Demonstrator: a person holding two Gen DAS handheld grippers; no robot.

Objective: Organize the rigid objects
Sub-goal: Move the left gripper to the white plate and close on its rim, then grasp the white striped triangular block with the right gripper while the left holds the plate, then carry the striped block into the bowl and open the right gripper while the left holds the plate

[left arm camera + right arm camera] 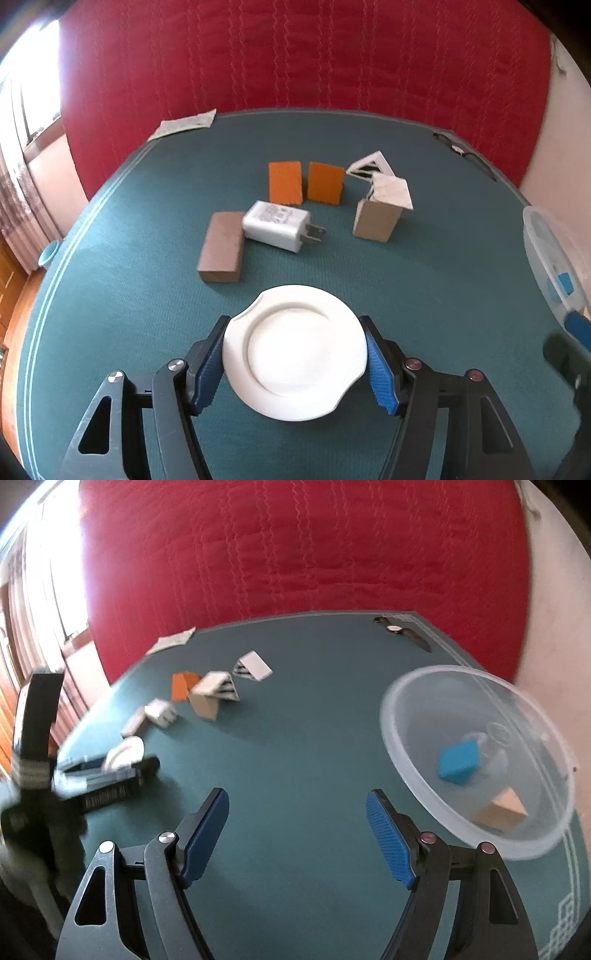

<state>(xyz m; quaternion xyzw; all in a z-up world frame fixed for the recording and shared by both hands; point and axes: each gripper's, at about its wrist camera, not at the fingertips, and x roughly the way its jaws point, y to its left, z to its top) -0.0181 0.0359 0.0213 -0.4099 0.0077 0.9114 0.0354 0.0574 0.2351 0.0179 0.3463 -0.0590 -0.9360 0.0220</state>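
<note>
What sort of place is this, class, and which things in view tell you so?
Probably a room in a home: a table with a teal cloth, a red quilted backing behind it, a curtained window at the left, and a wristwatch left on the table.

Left wrist view low over table (424, 266), facing red backdrop (295, 55), right wrist view angled from right, both share blocks (284, 182), backdrop

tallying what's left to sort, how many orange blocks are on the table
2. Left orange block and right orange block stand side by side, behind the white charger. None shows in the clear bowl; more may be hidden behind other blocks.
</note>
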